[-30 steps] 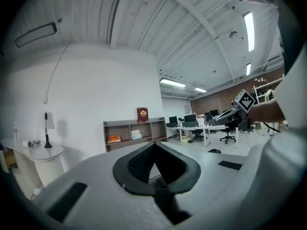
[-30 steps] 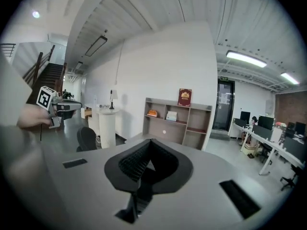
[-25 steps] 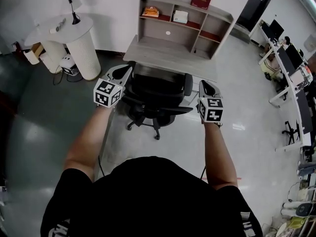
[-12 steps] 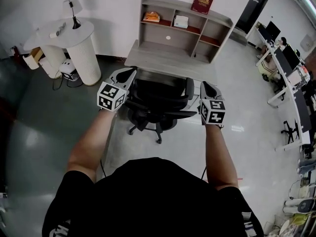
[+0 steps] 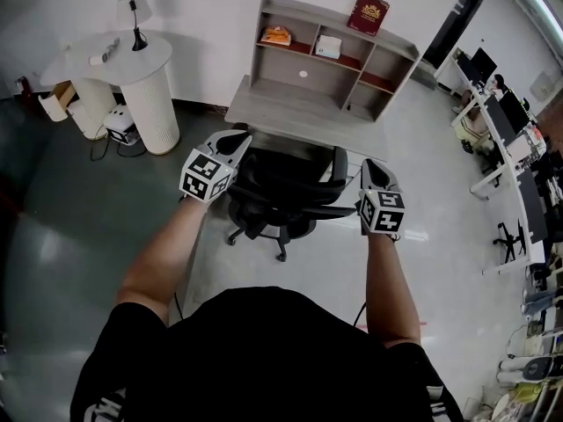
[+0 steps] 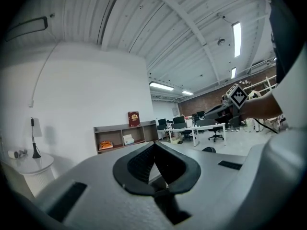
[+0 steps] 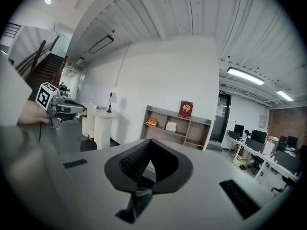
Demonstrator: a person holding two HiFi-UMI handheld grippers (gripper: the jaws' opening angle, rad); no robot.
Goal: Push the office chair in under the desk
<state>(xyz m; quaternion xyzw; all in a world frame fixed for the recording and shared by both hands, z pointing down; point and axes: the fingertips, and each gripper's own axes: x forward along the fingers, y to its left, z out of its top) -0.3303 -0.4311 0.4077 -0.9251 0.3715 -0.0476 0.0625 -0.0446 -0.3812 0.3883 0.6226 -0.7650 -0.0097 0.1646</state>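
Chair (image 5: 283, 181) moved closer to desk (image 5: 303, 112); seat was at front edge, backrest outside. Left gripper (image 5: 234, 139) and right gripper (image 5: 370, 167) flanked backrest, jaws together, empty. Equal straight pressure on both sides was required to prevent swivel.

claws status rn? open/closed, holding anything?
Left claw: closed, empty, beside the black office chair.
Right claw: closed, empty, at the chair's other side.

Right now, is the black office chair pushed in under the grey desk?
Not fully: the black office chair shows its backrest and wheels on the floor in front of the grey desk, at its near edge.
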